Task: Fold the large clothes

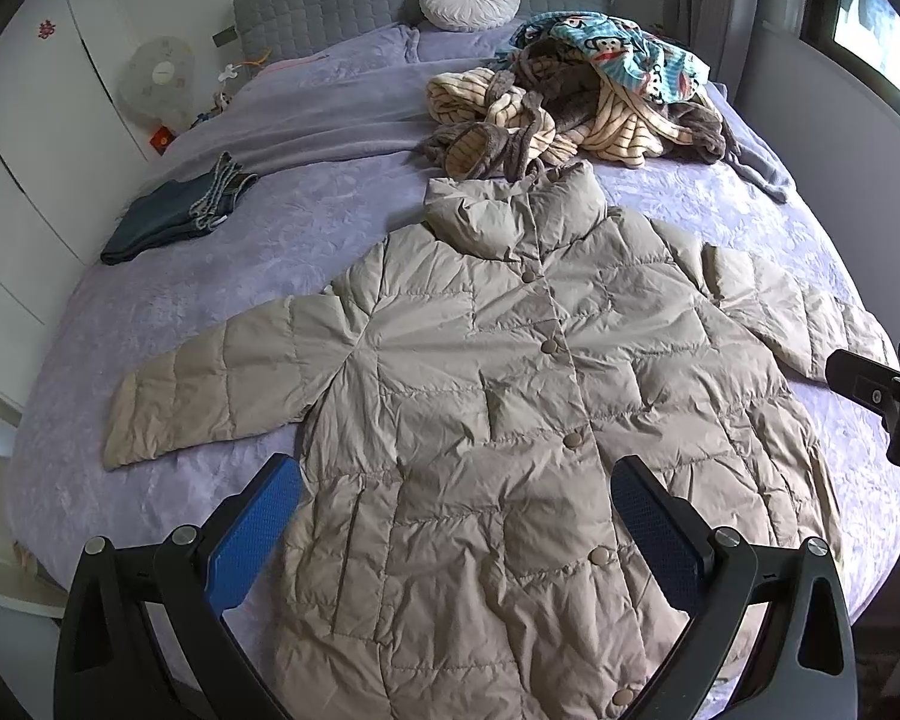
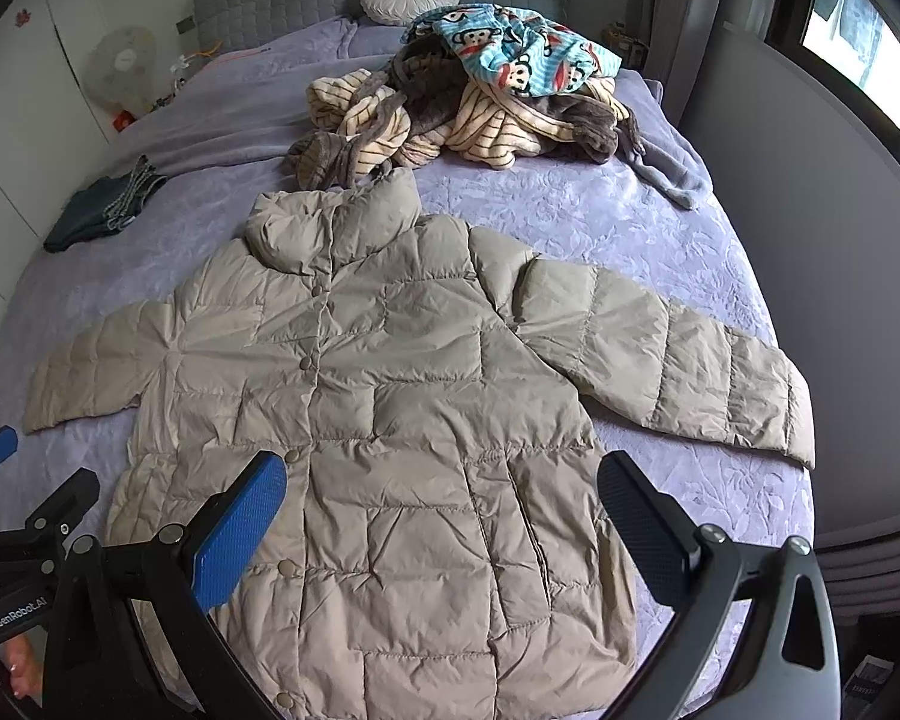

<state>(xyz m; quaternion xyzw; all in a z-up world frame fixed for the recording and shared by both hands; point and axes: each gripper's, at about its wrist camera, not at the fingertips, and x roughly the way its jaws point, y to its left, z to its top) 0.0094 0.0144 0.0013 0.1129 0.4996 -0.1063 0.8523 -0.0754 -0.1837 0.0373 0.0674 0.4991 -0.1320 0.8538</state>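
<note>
Both tongs (image 1: 456,510) (image 2: 441,507) are black frames with silver screws, blue textured pads (image 2: 243,531), and white "GenRobot.AI" lettering.

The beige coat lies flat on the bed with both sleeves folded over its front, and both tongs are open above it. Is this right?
Not quite. The coat lies flat on the bed, but both sleeves are spread out to the sides, as the right wrist view shows. Both tongs are open above it.

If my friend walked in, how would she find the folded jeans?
Start at the big bed with the purple blanket. Go past the puffy beige coat spread flat in the middle, toward the side with the white fan. The jeans lie there alone: small, dark blue and neatly folded, unlike the messy clothes pile near the headboard.
</note>
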